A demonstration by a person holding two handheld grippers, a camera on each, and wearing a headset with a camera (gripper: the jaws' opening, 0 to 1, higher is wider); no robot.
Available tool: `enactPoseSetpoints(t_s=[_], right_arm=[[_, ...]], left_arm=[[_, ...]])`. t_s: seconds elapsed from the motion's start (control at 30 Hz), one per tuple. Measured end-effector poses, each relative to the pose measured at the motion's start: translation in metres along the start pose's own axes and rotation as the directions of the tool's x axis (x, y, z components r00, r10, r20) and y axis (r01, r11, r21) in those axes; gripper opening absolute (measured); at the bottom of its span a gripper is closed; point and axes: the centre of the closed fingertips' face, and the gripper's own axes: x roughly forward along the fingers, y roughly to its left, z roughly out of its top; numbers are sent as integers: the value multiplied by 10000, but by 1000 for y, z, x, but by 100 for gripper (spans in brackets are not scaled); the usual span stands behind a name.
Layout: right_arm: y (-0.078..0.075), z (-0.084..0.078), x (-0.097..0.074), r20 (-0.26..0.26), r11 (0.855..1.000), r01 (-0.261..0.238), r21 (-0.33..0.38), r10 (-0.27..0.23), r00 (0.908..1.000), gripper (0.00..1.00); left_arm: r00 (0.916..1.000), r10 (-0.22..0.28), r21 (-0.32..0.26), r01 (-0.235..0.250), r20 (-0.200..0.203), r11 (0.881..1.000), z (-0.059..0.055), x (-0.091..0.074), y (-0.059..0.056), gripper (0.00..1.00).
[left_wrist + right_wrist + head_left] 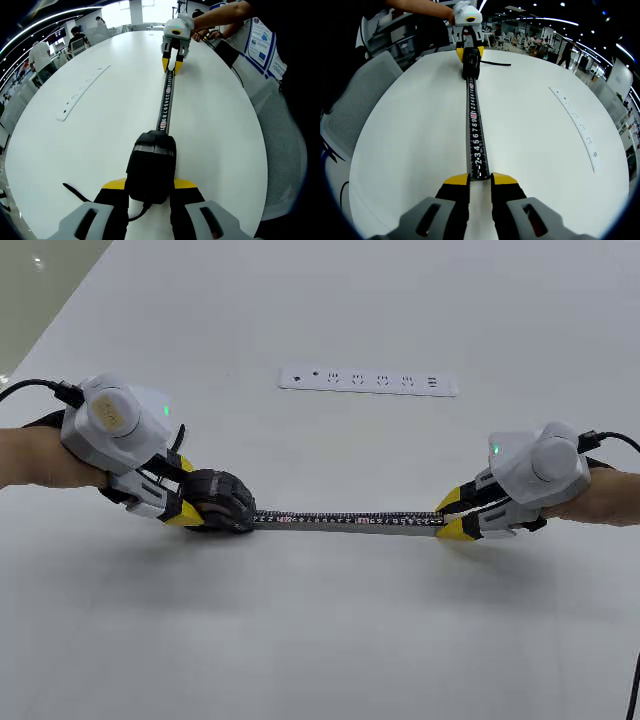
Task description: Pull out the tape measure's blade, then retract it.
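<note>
A black tape measure case point(218, 500) point(151, 165) point(470, 59) rests on the white table, with my left gripper point(180, 490) point(149, 186) shut on it at the left. Its dark blade point(345, 520) point(166, 102) point(475, 137) with white numerals lies stretched flat along the table to the right. My right gripper point(450, 516) point(480, 179) is shut on the blade's end, yellow fingertips pinching it. In the left gripper view the right gripper point(172, 64) shows at the far end of the blade; in the right gripper view the left gripper point(465, 50) holds the case far off.
A white power strip point(368, 380) point(82, 91) point(576, 125) lies on the table beyond the blade. A black cable point(30, 388) runs from the left gripper. Mesh chairs point(360, 100) point(282, 150) stand at the table's rounded edge. People sit in the background.
</note>
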Motion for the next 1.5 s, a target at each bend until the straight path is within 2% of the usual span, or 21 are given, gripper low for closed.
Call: enactPoseSetpoints(t_s=[0.3, 0.63, 0.73, 0.83, 0.93, 1.0, 1.1, 1.23, 1.4, 1.43, 1.5], right_arm=[[-1, -2, -3, -83, 9999, 78, 103, -77, 9999, 17], [-2, -1, -9, -59, 9995, 276, 134, -276, 9996, 25], [0, -2, -15, -71, 9987, 445, 239, -443, 9990, 33], [2, -2, -19, -60, 9983, 542, 209, -541, 9985, 35], [3, -1, -22, -71, 9970, 708, 309, -706, 9975, 41], [3, -2, -24, -66, 9940, 860, 680, -858, 9963, 47], [6, -2, -28, -41, 9925, 924, 806, -924, 9957, 53], [6, -3, -30, -45, 9904, 993, 966, -993, 9950, 62], [9, 0, -36, 154, 9826, 1221, 1399, -1255, 9920, 76], [12, 3, -40, 373, 9747, 1381, 1758, -1468, 9885, 79], [13, 5, -42, 486, 9714, 1502, 1841, -1616, 9857, 85]], left_arm=[[9997, -59, 183, 63, -243, 9998, -1, 1, 0, 30], [9996, 136, 183, -131, -230, 9997, 0, -4, 1, 34], [9994, 256, 107, -254, -226, 9996, -1, -11, 0, 38], [9990, 335, -43, -337, -281, 9994, -4, -15, -2, 43], [9986, 430, -142, -434, -302, 9990, -7, -19, -4, 47], [9987, 446, -267, -453, -261, 9986, -8, -23, -7, 51], [9989, 471, -531, -471, -11, 9975, -9, -27, -11, 55], [9985, 538, -546, -534, 60, 9971, -10, -29, -12, 57], [9969, 699, -934, -662, 367, 9934, -11, -37, -17, 67], [9933, 1018, -1247, -943, 553, 9877, -10, -43, -16, 70], [9903, 1209, -1370, -1108, 678, 9843, -9, -46, -15, 76]])
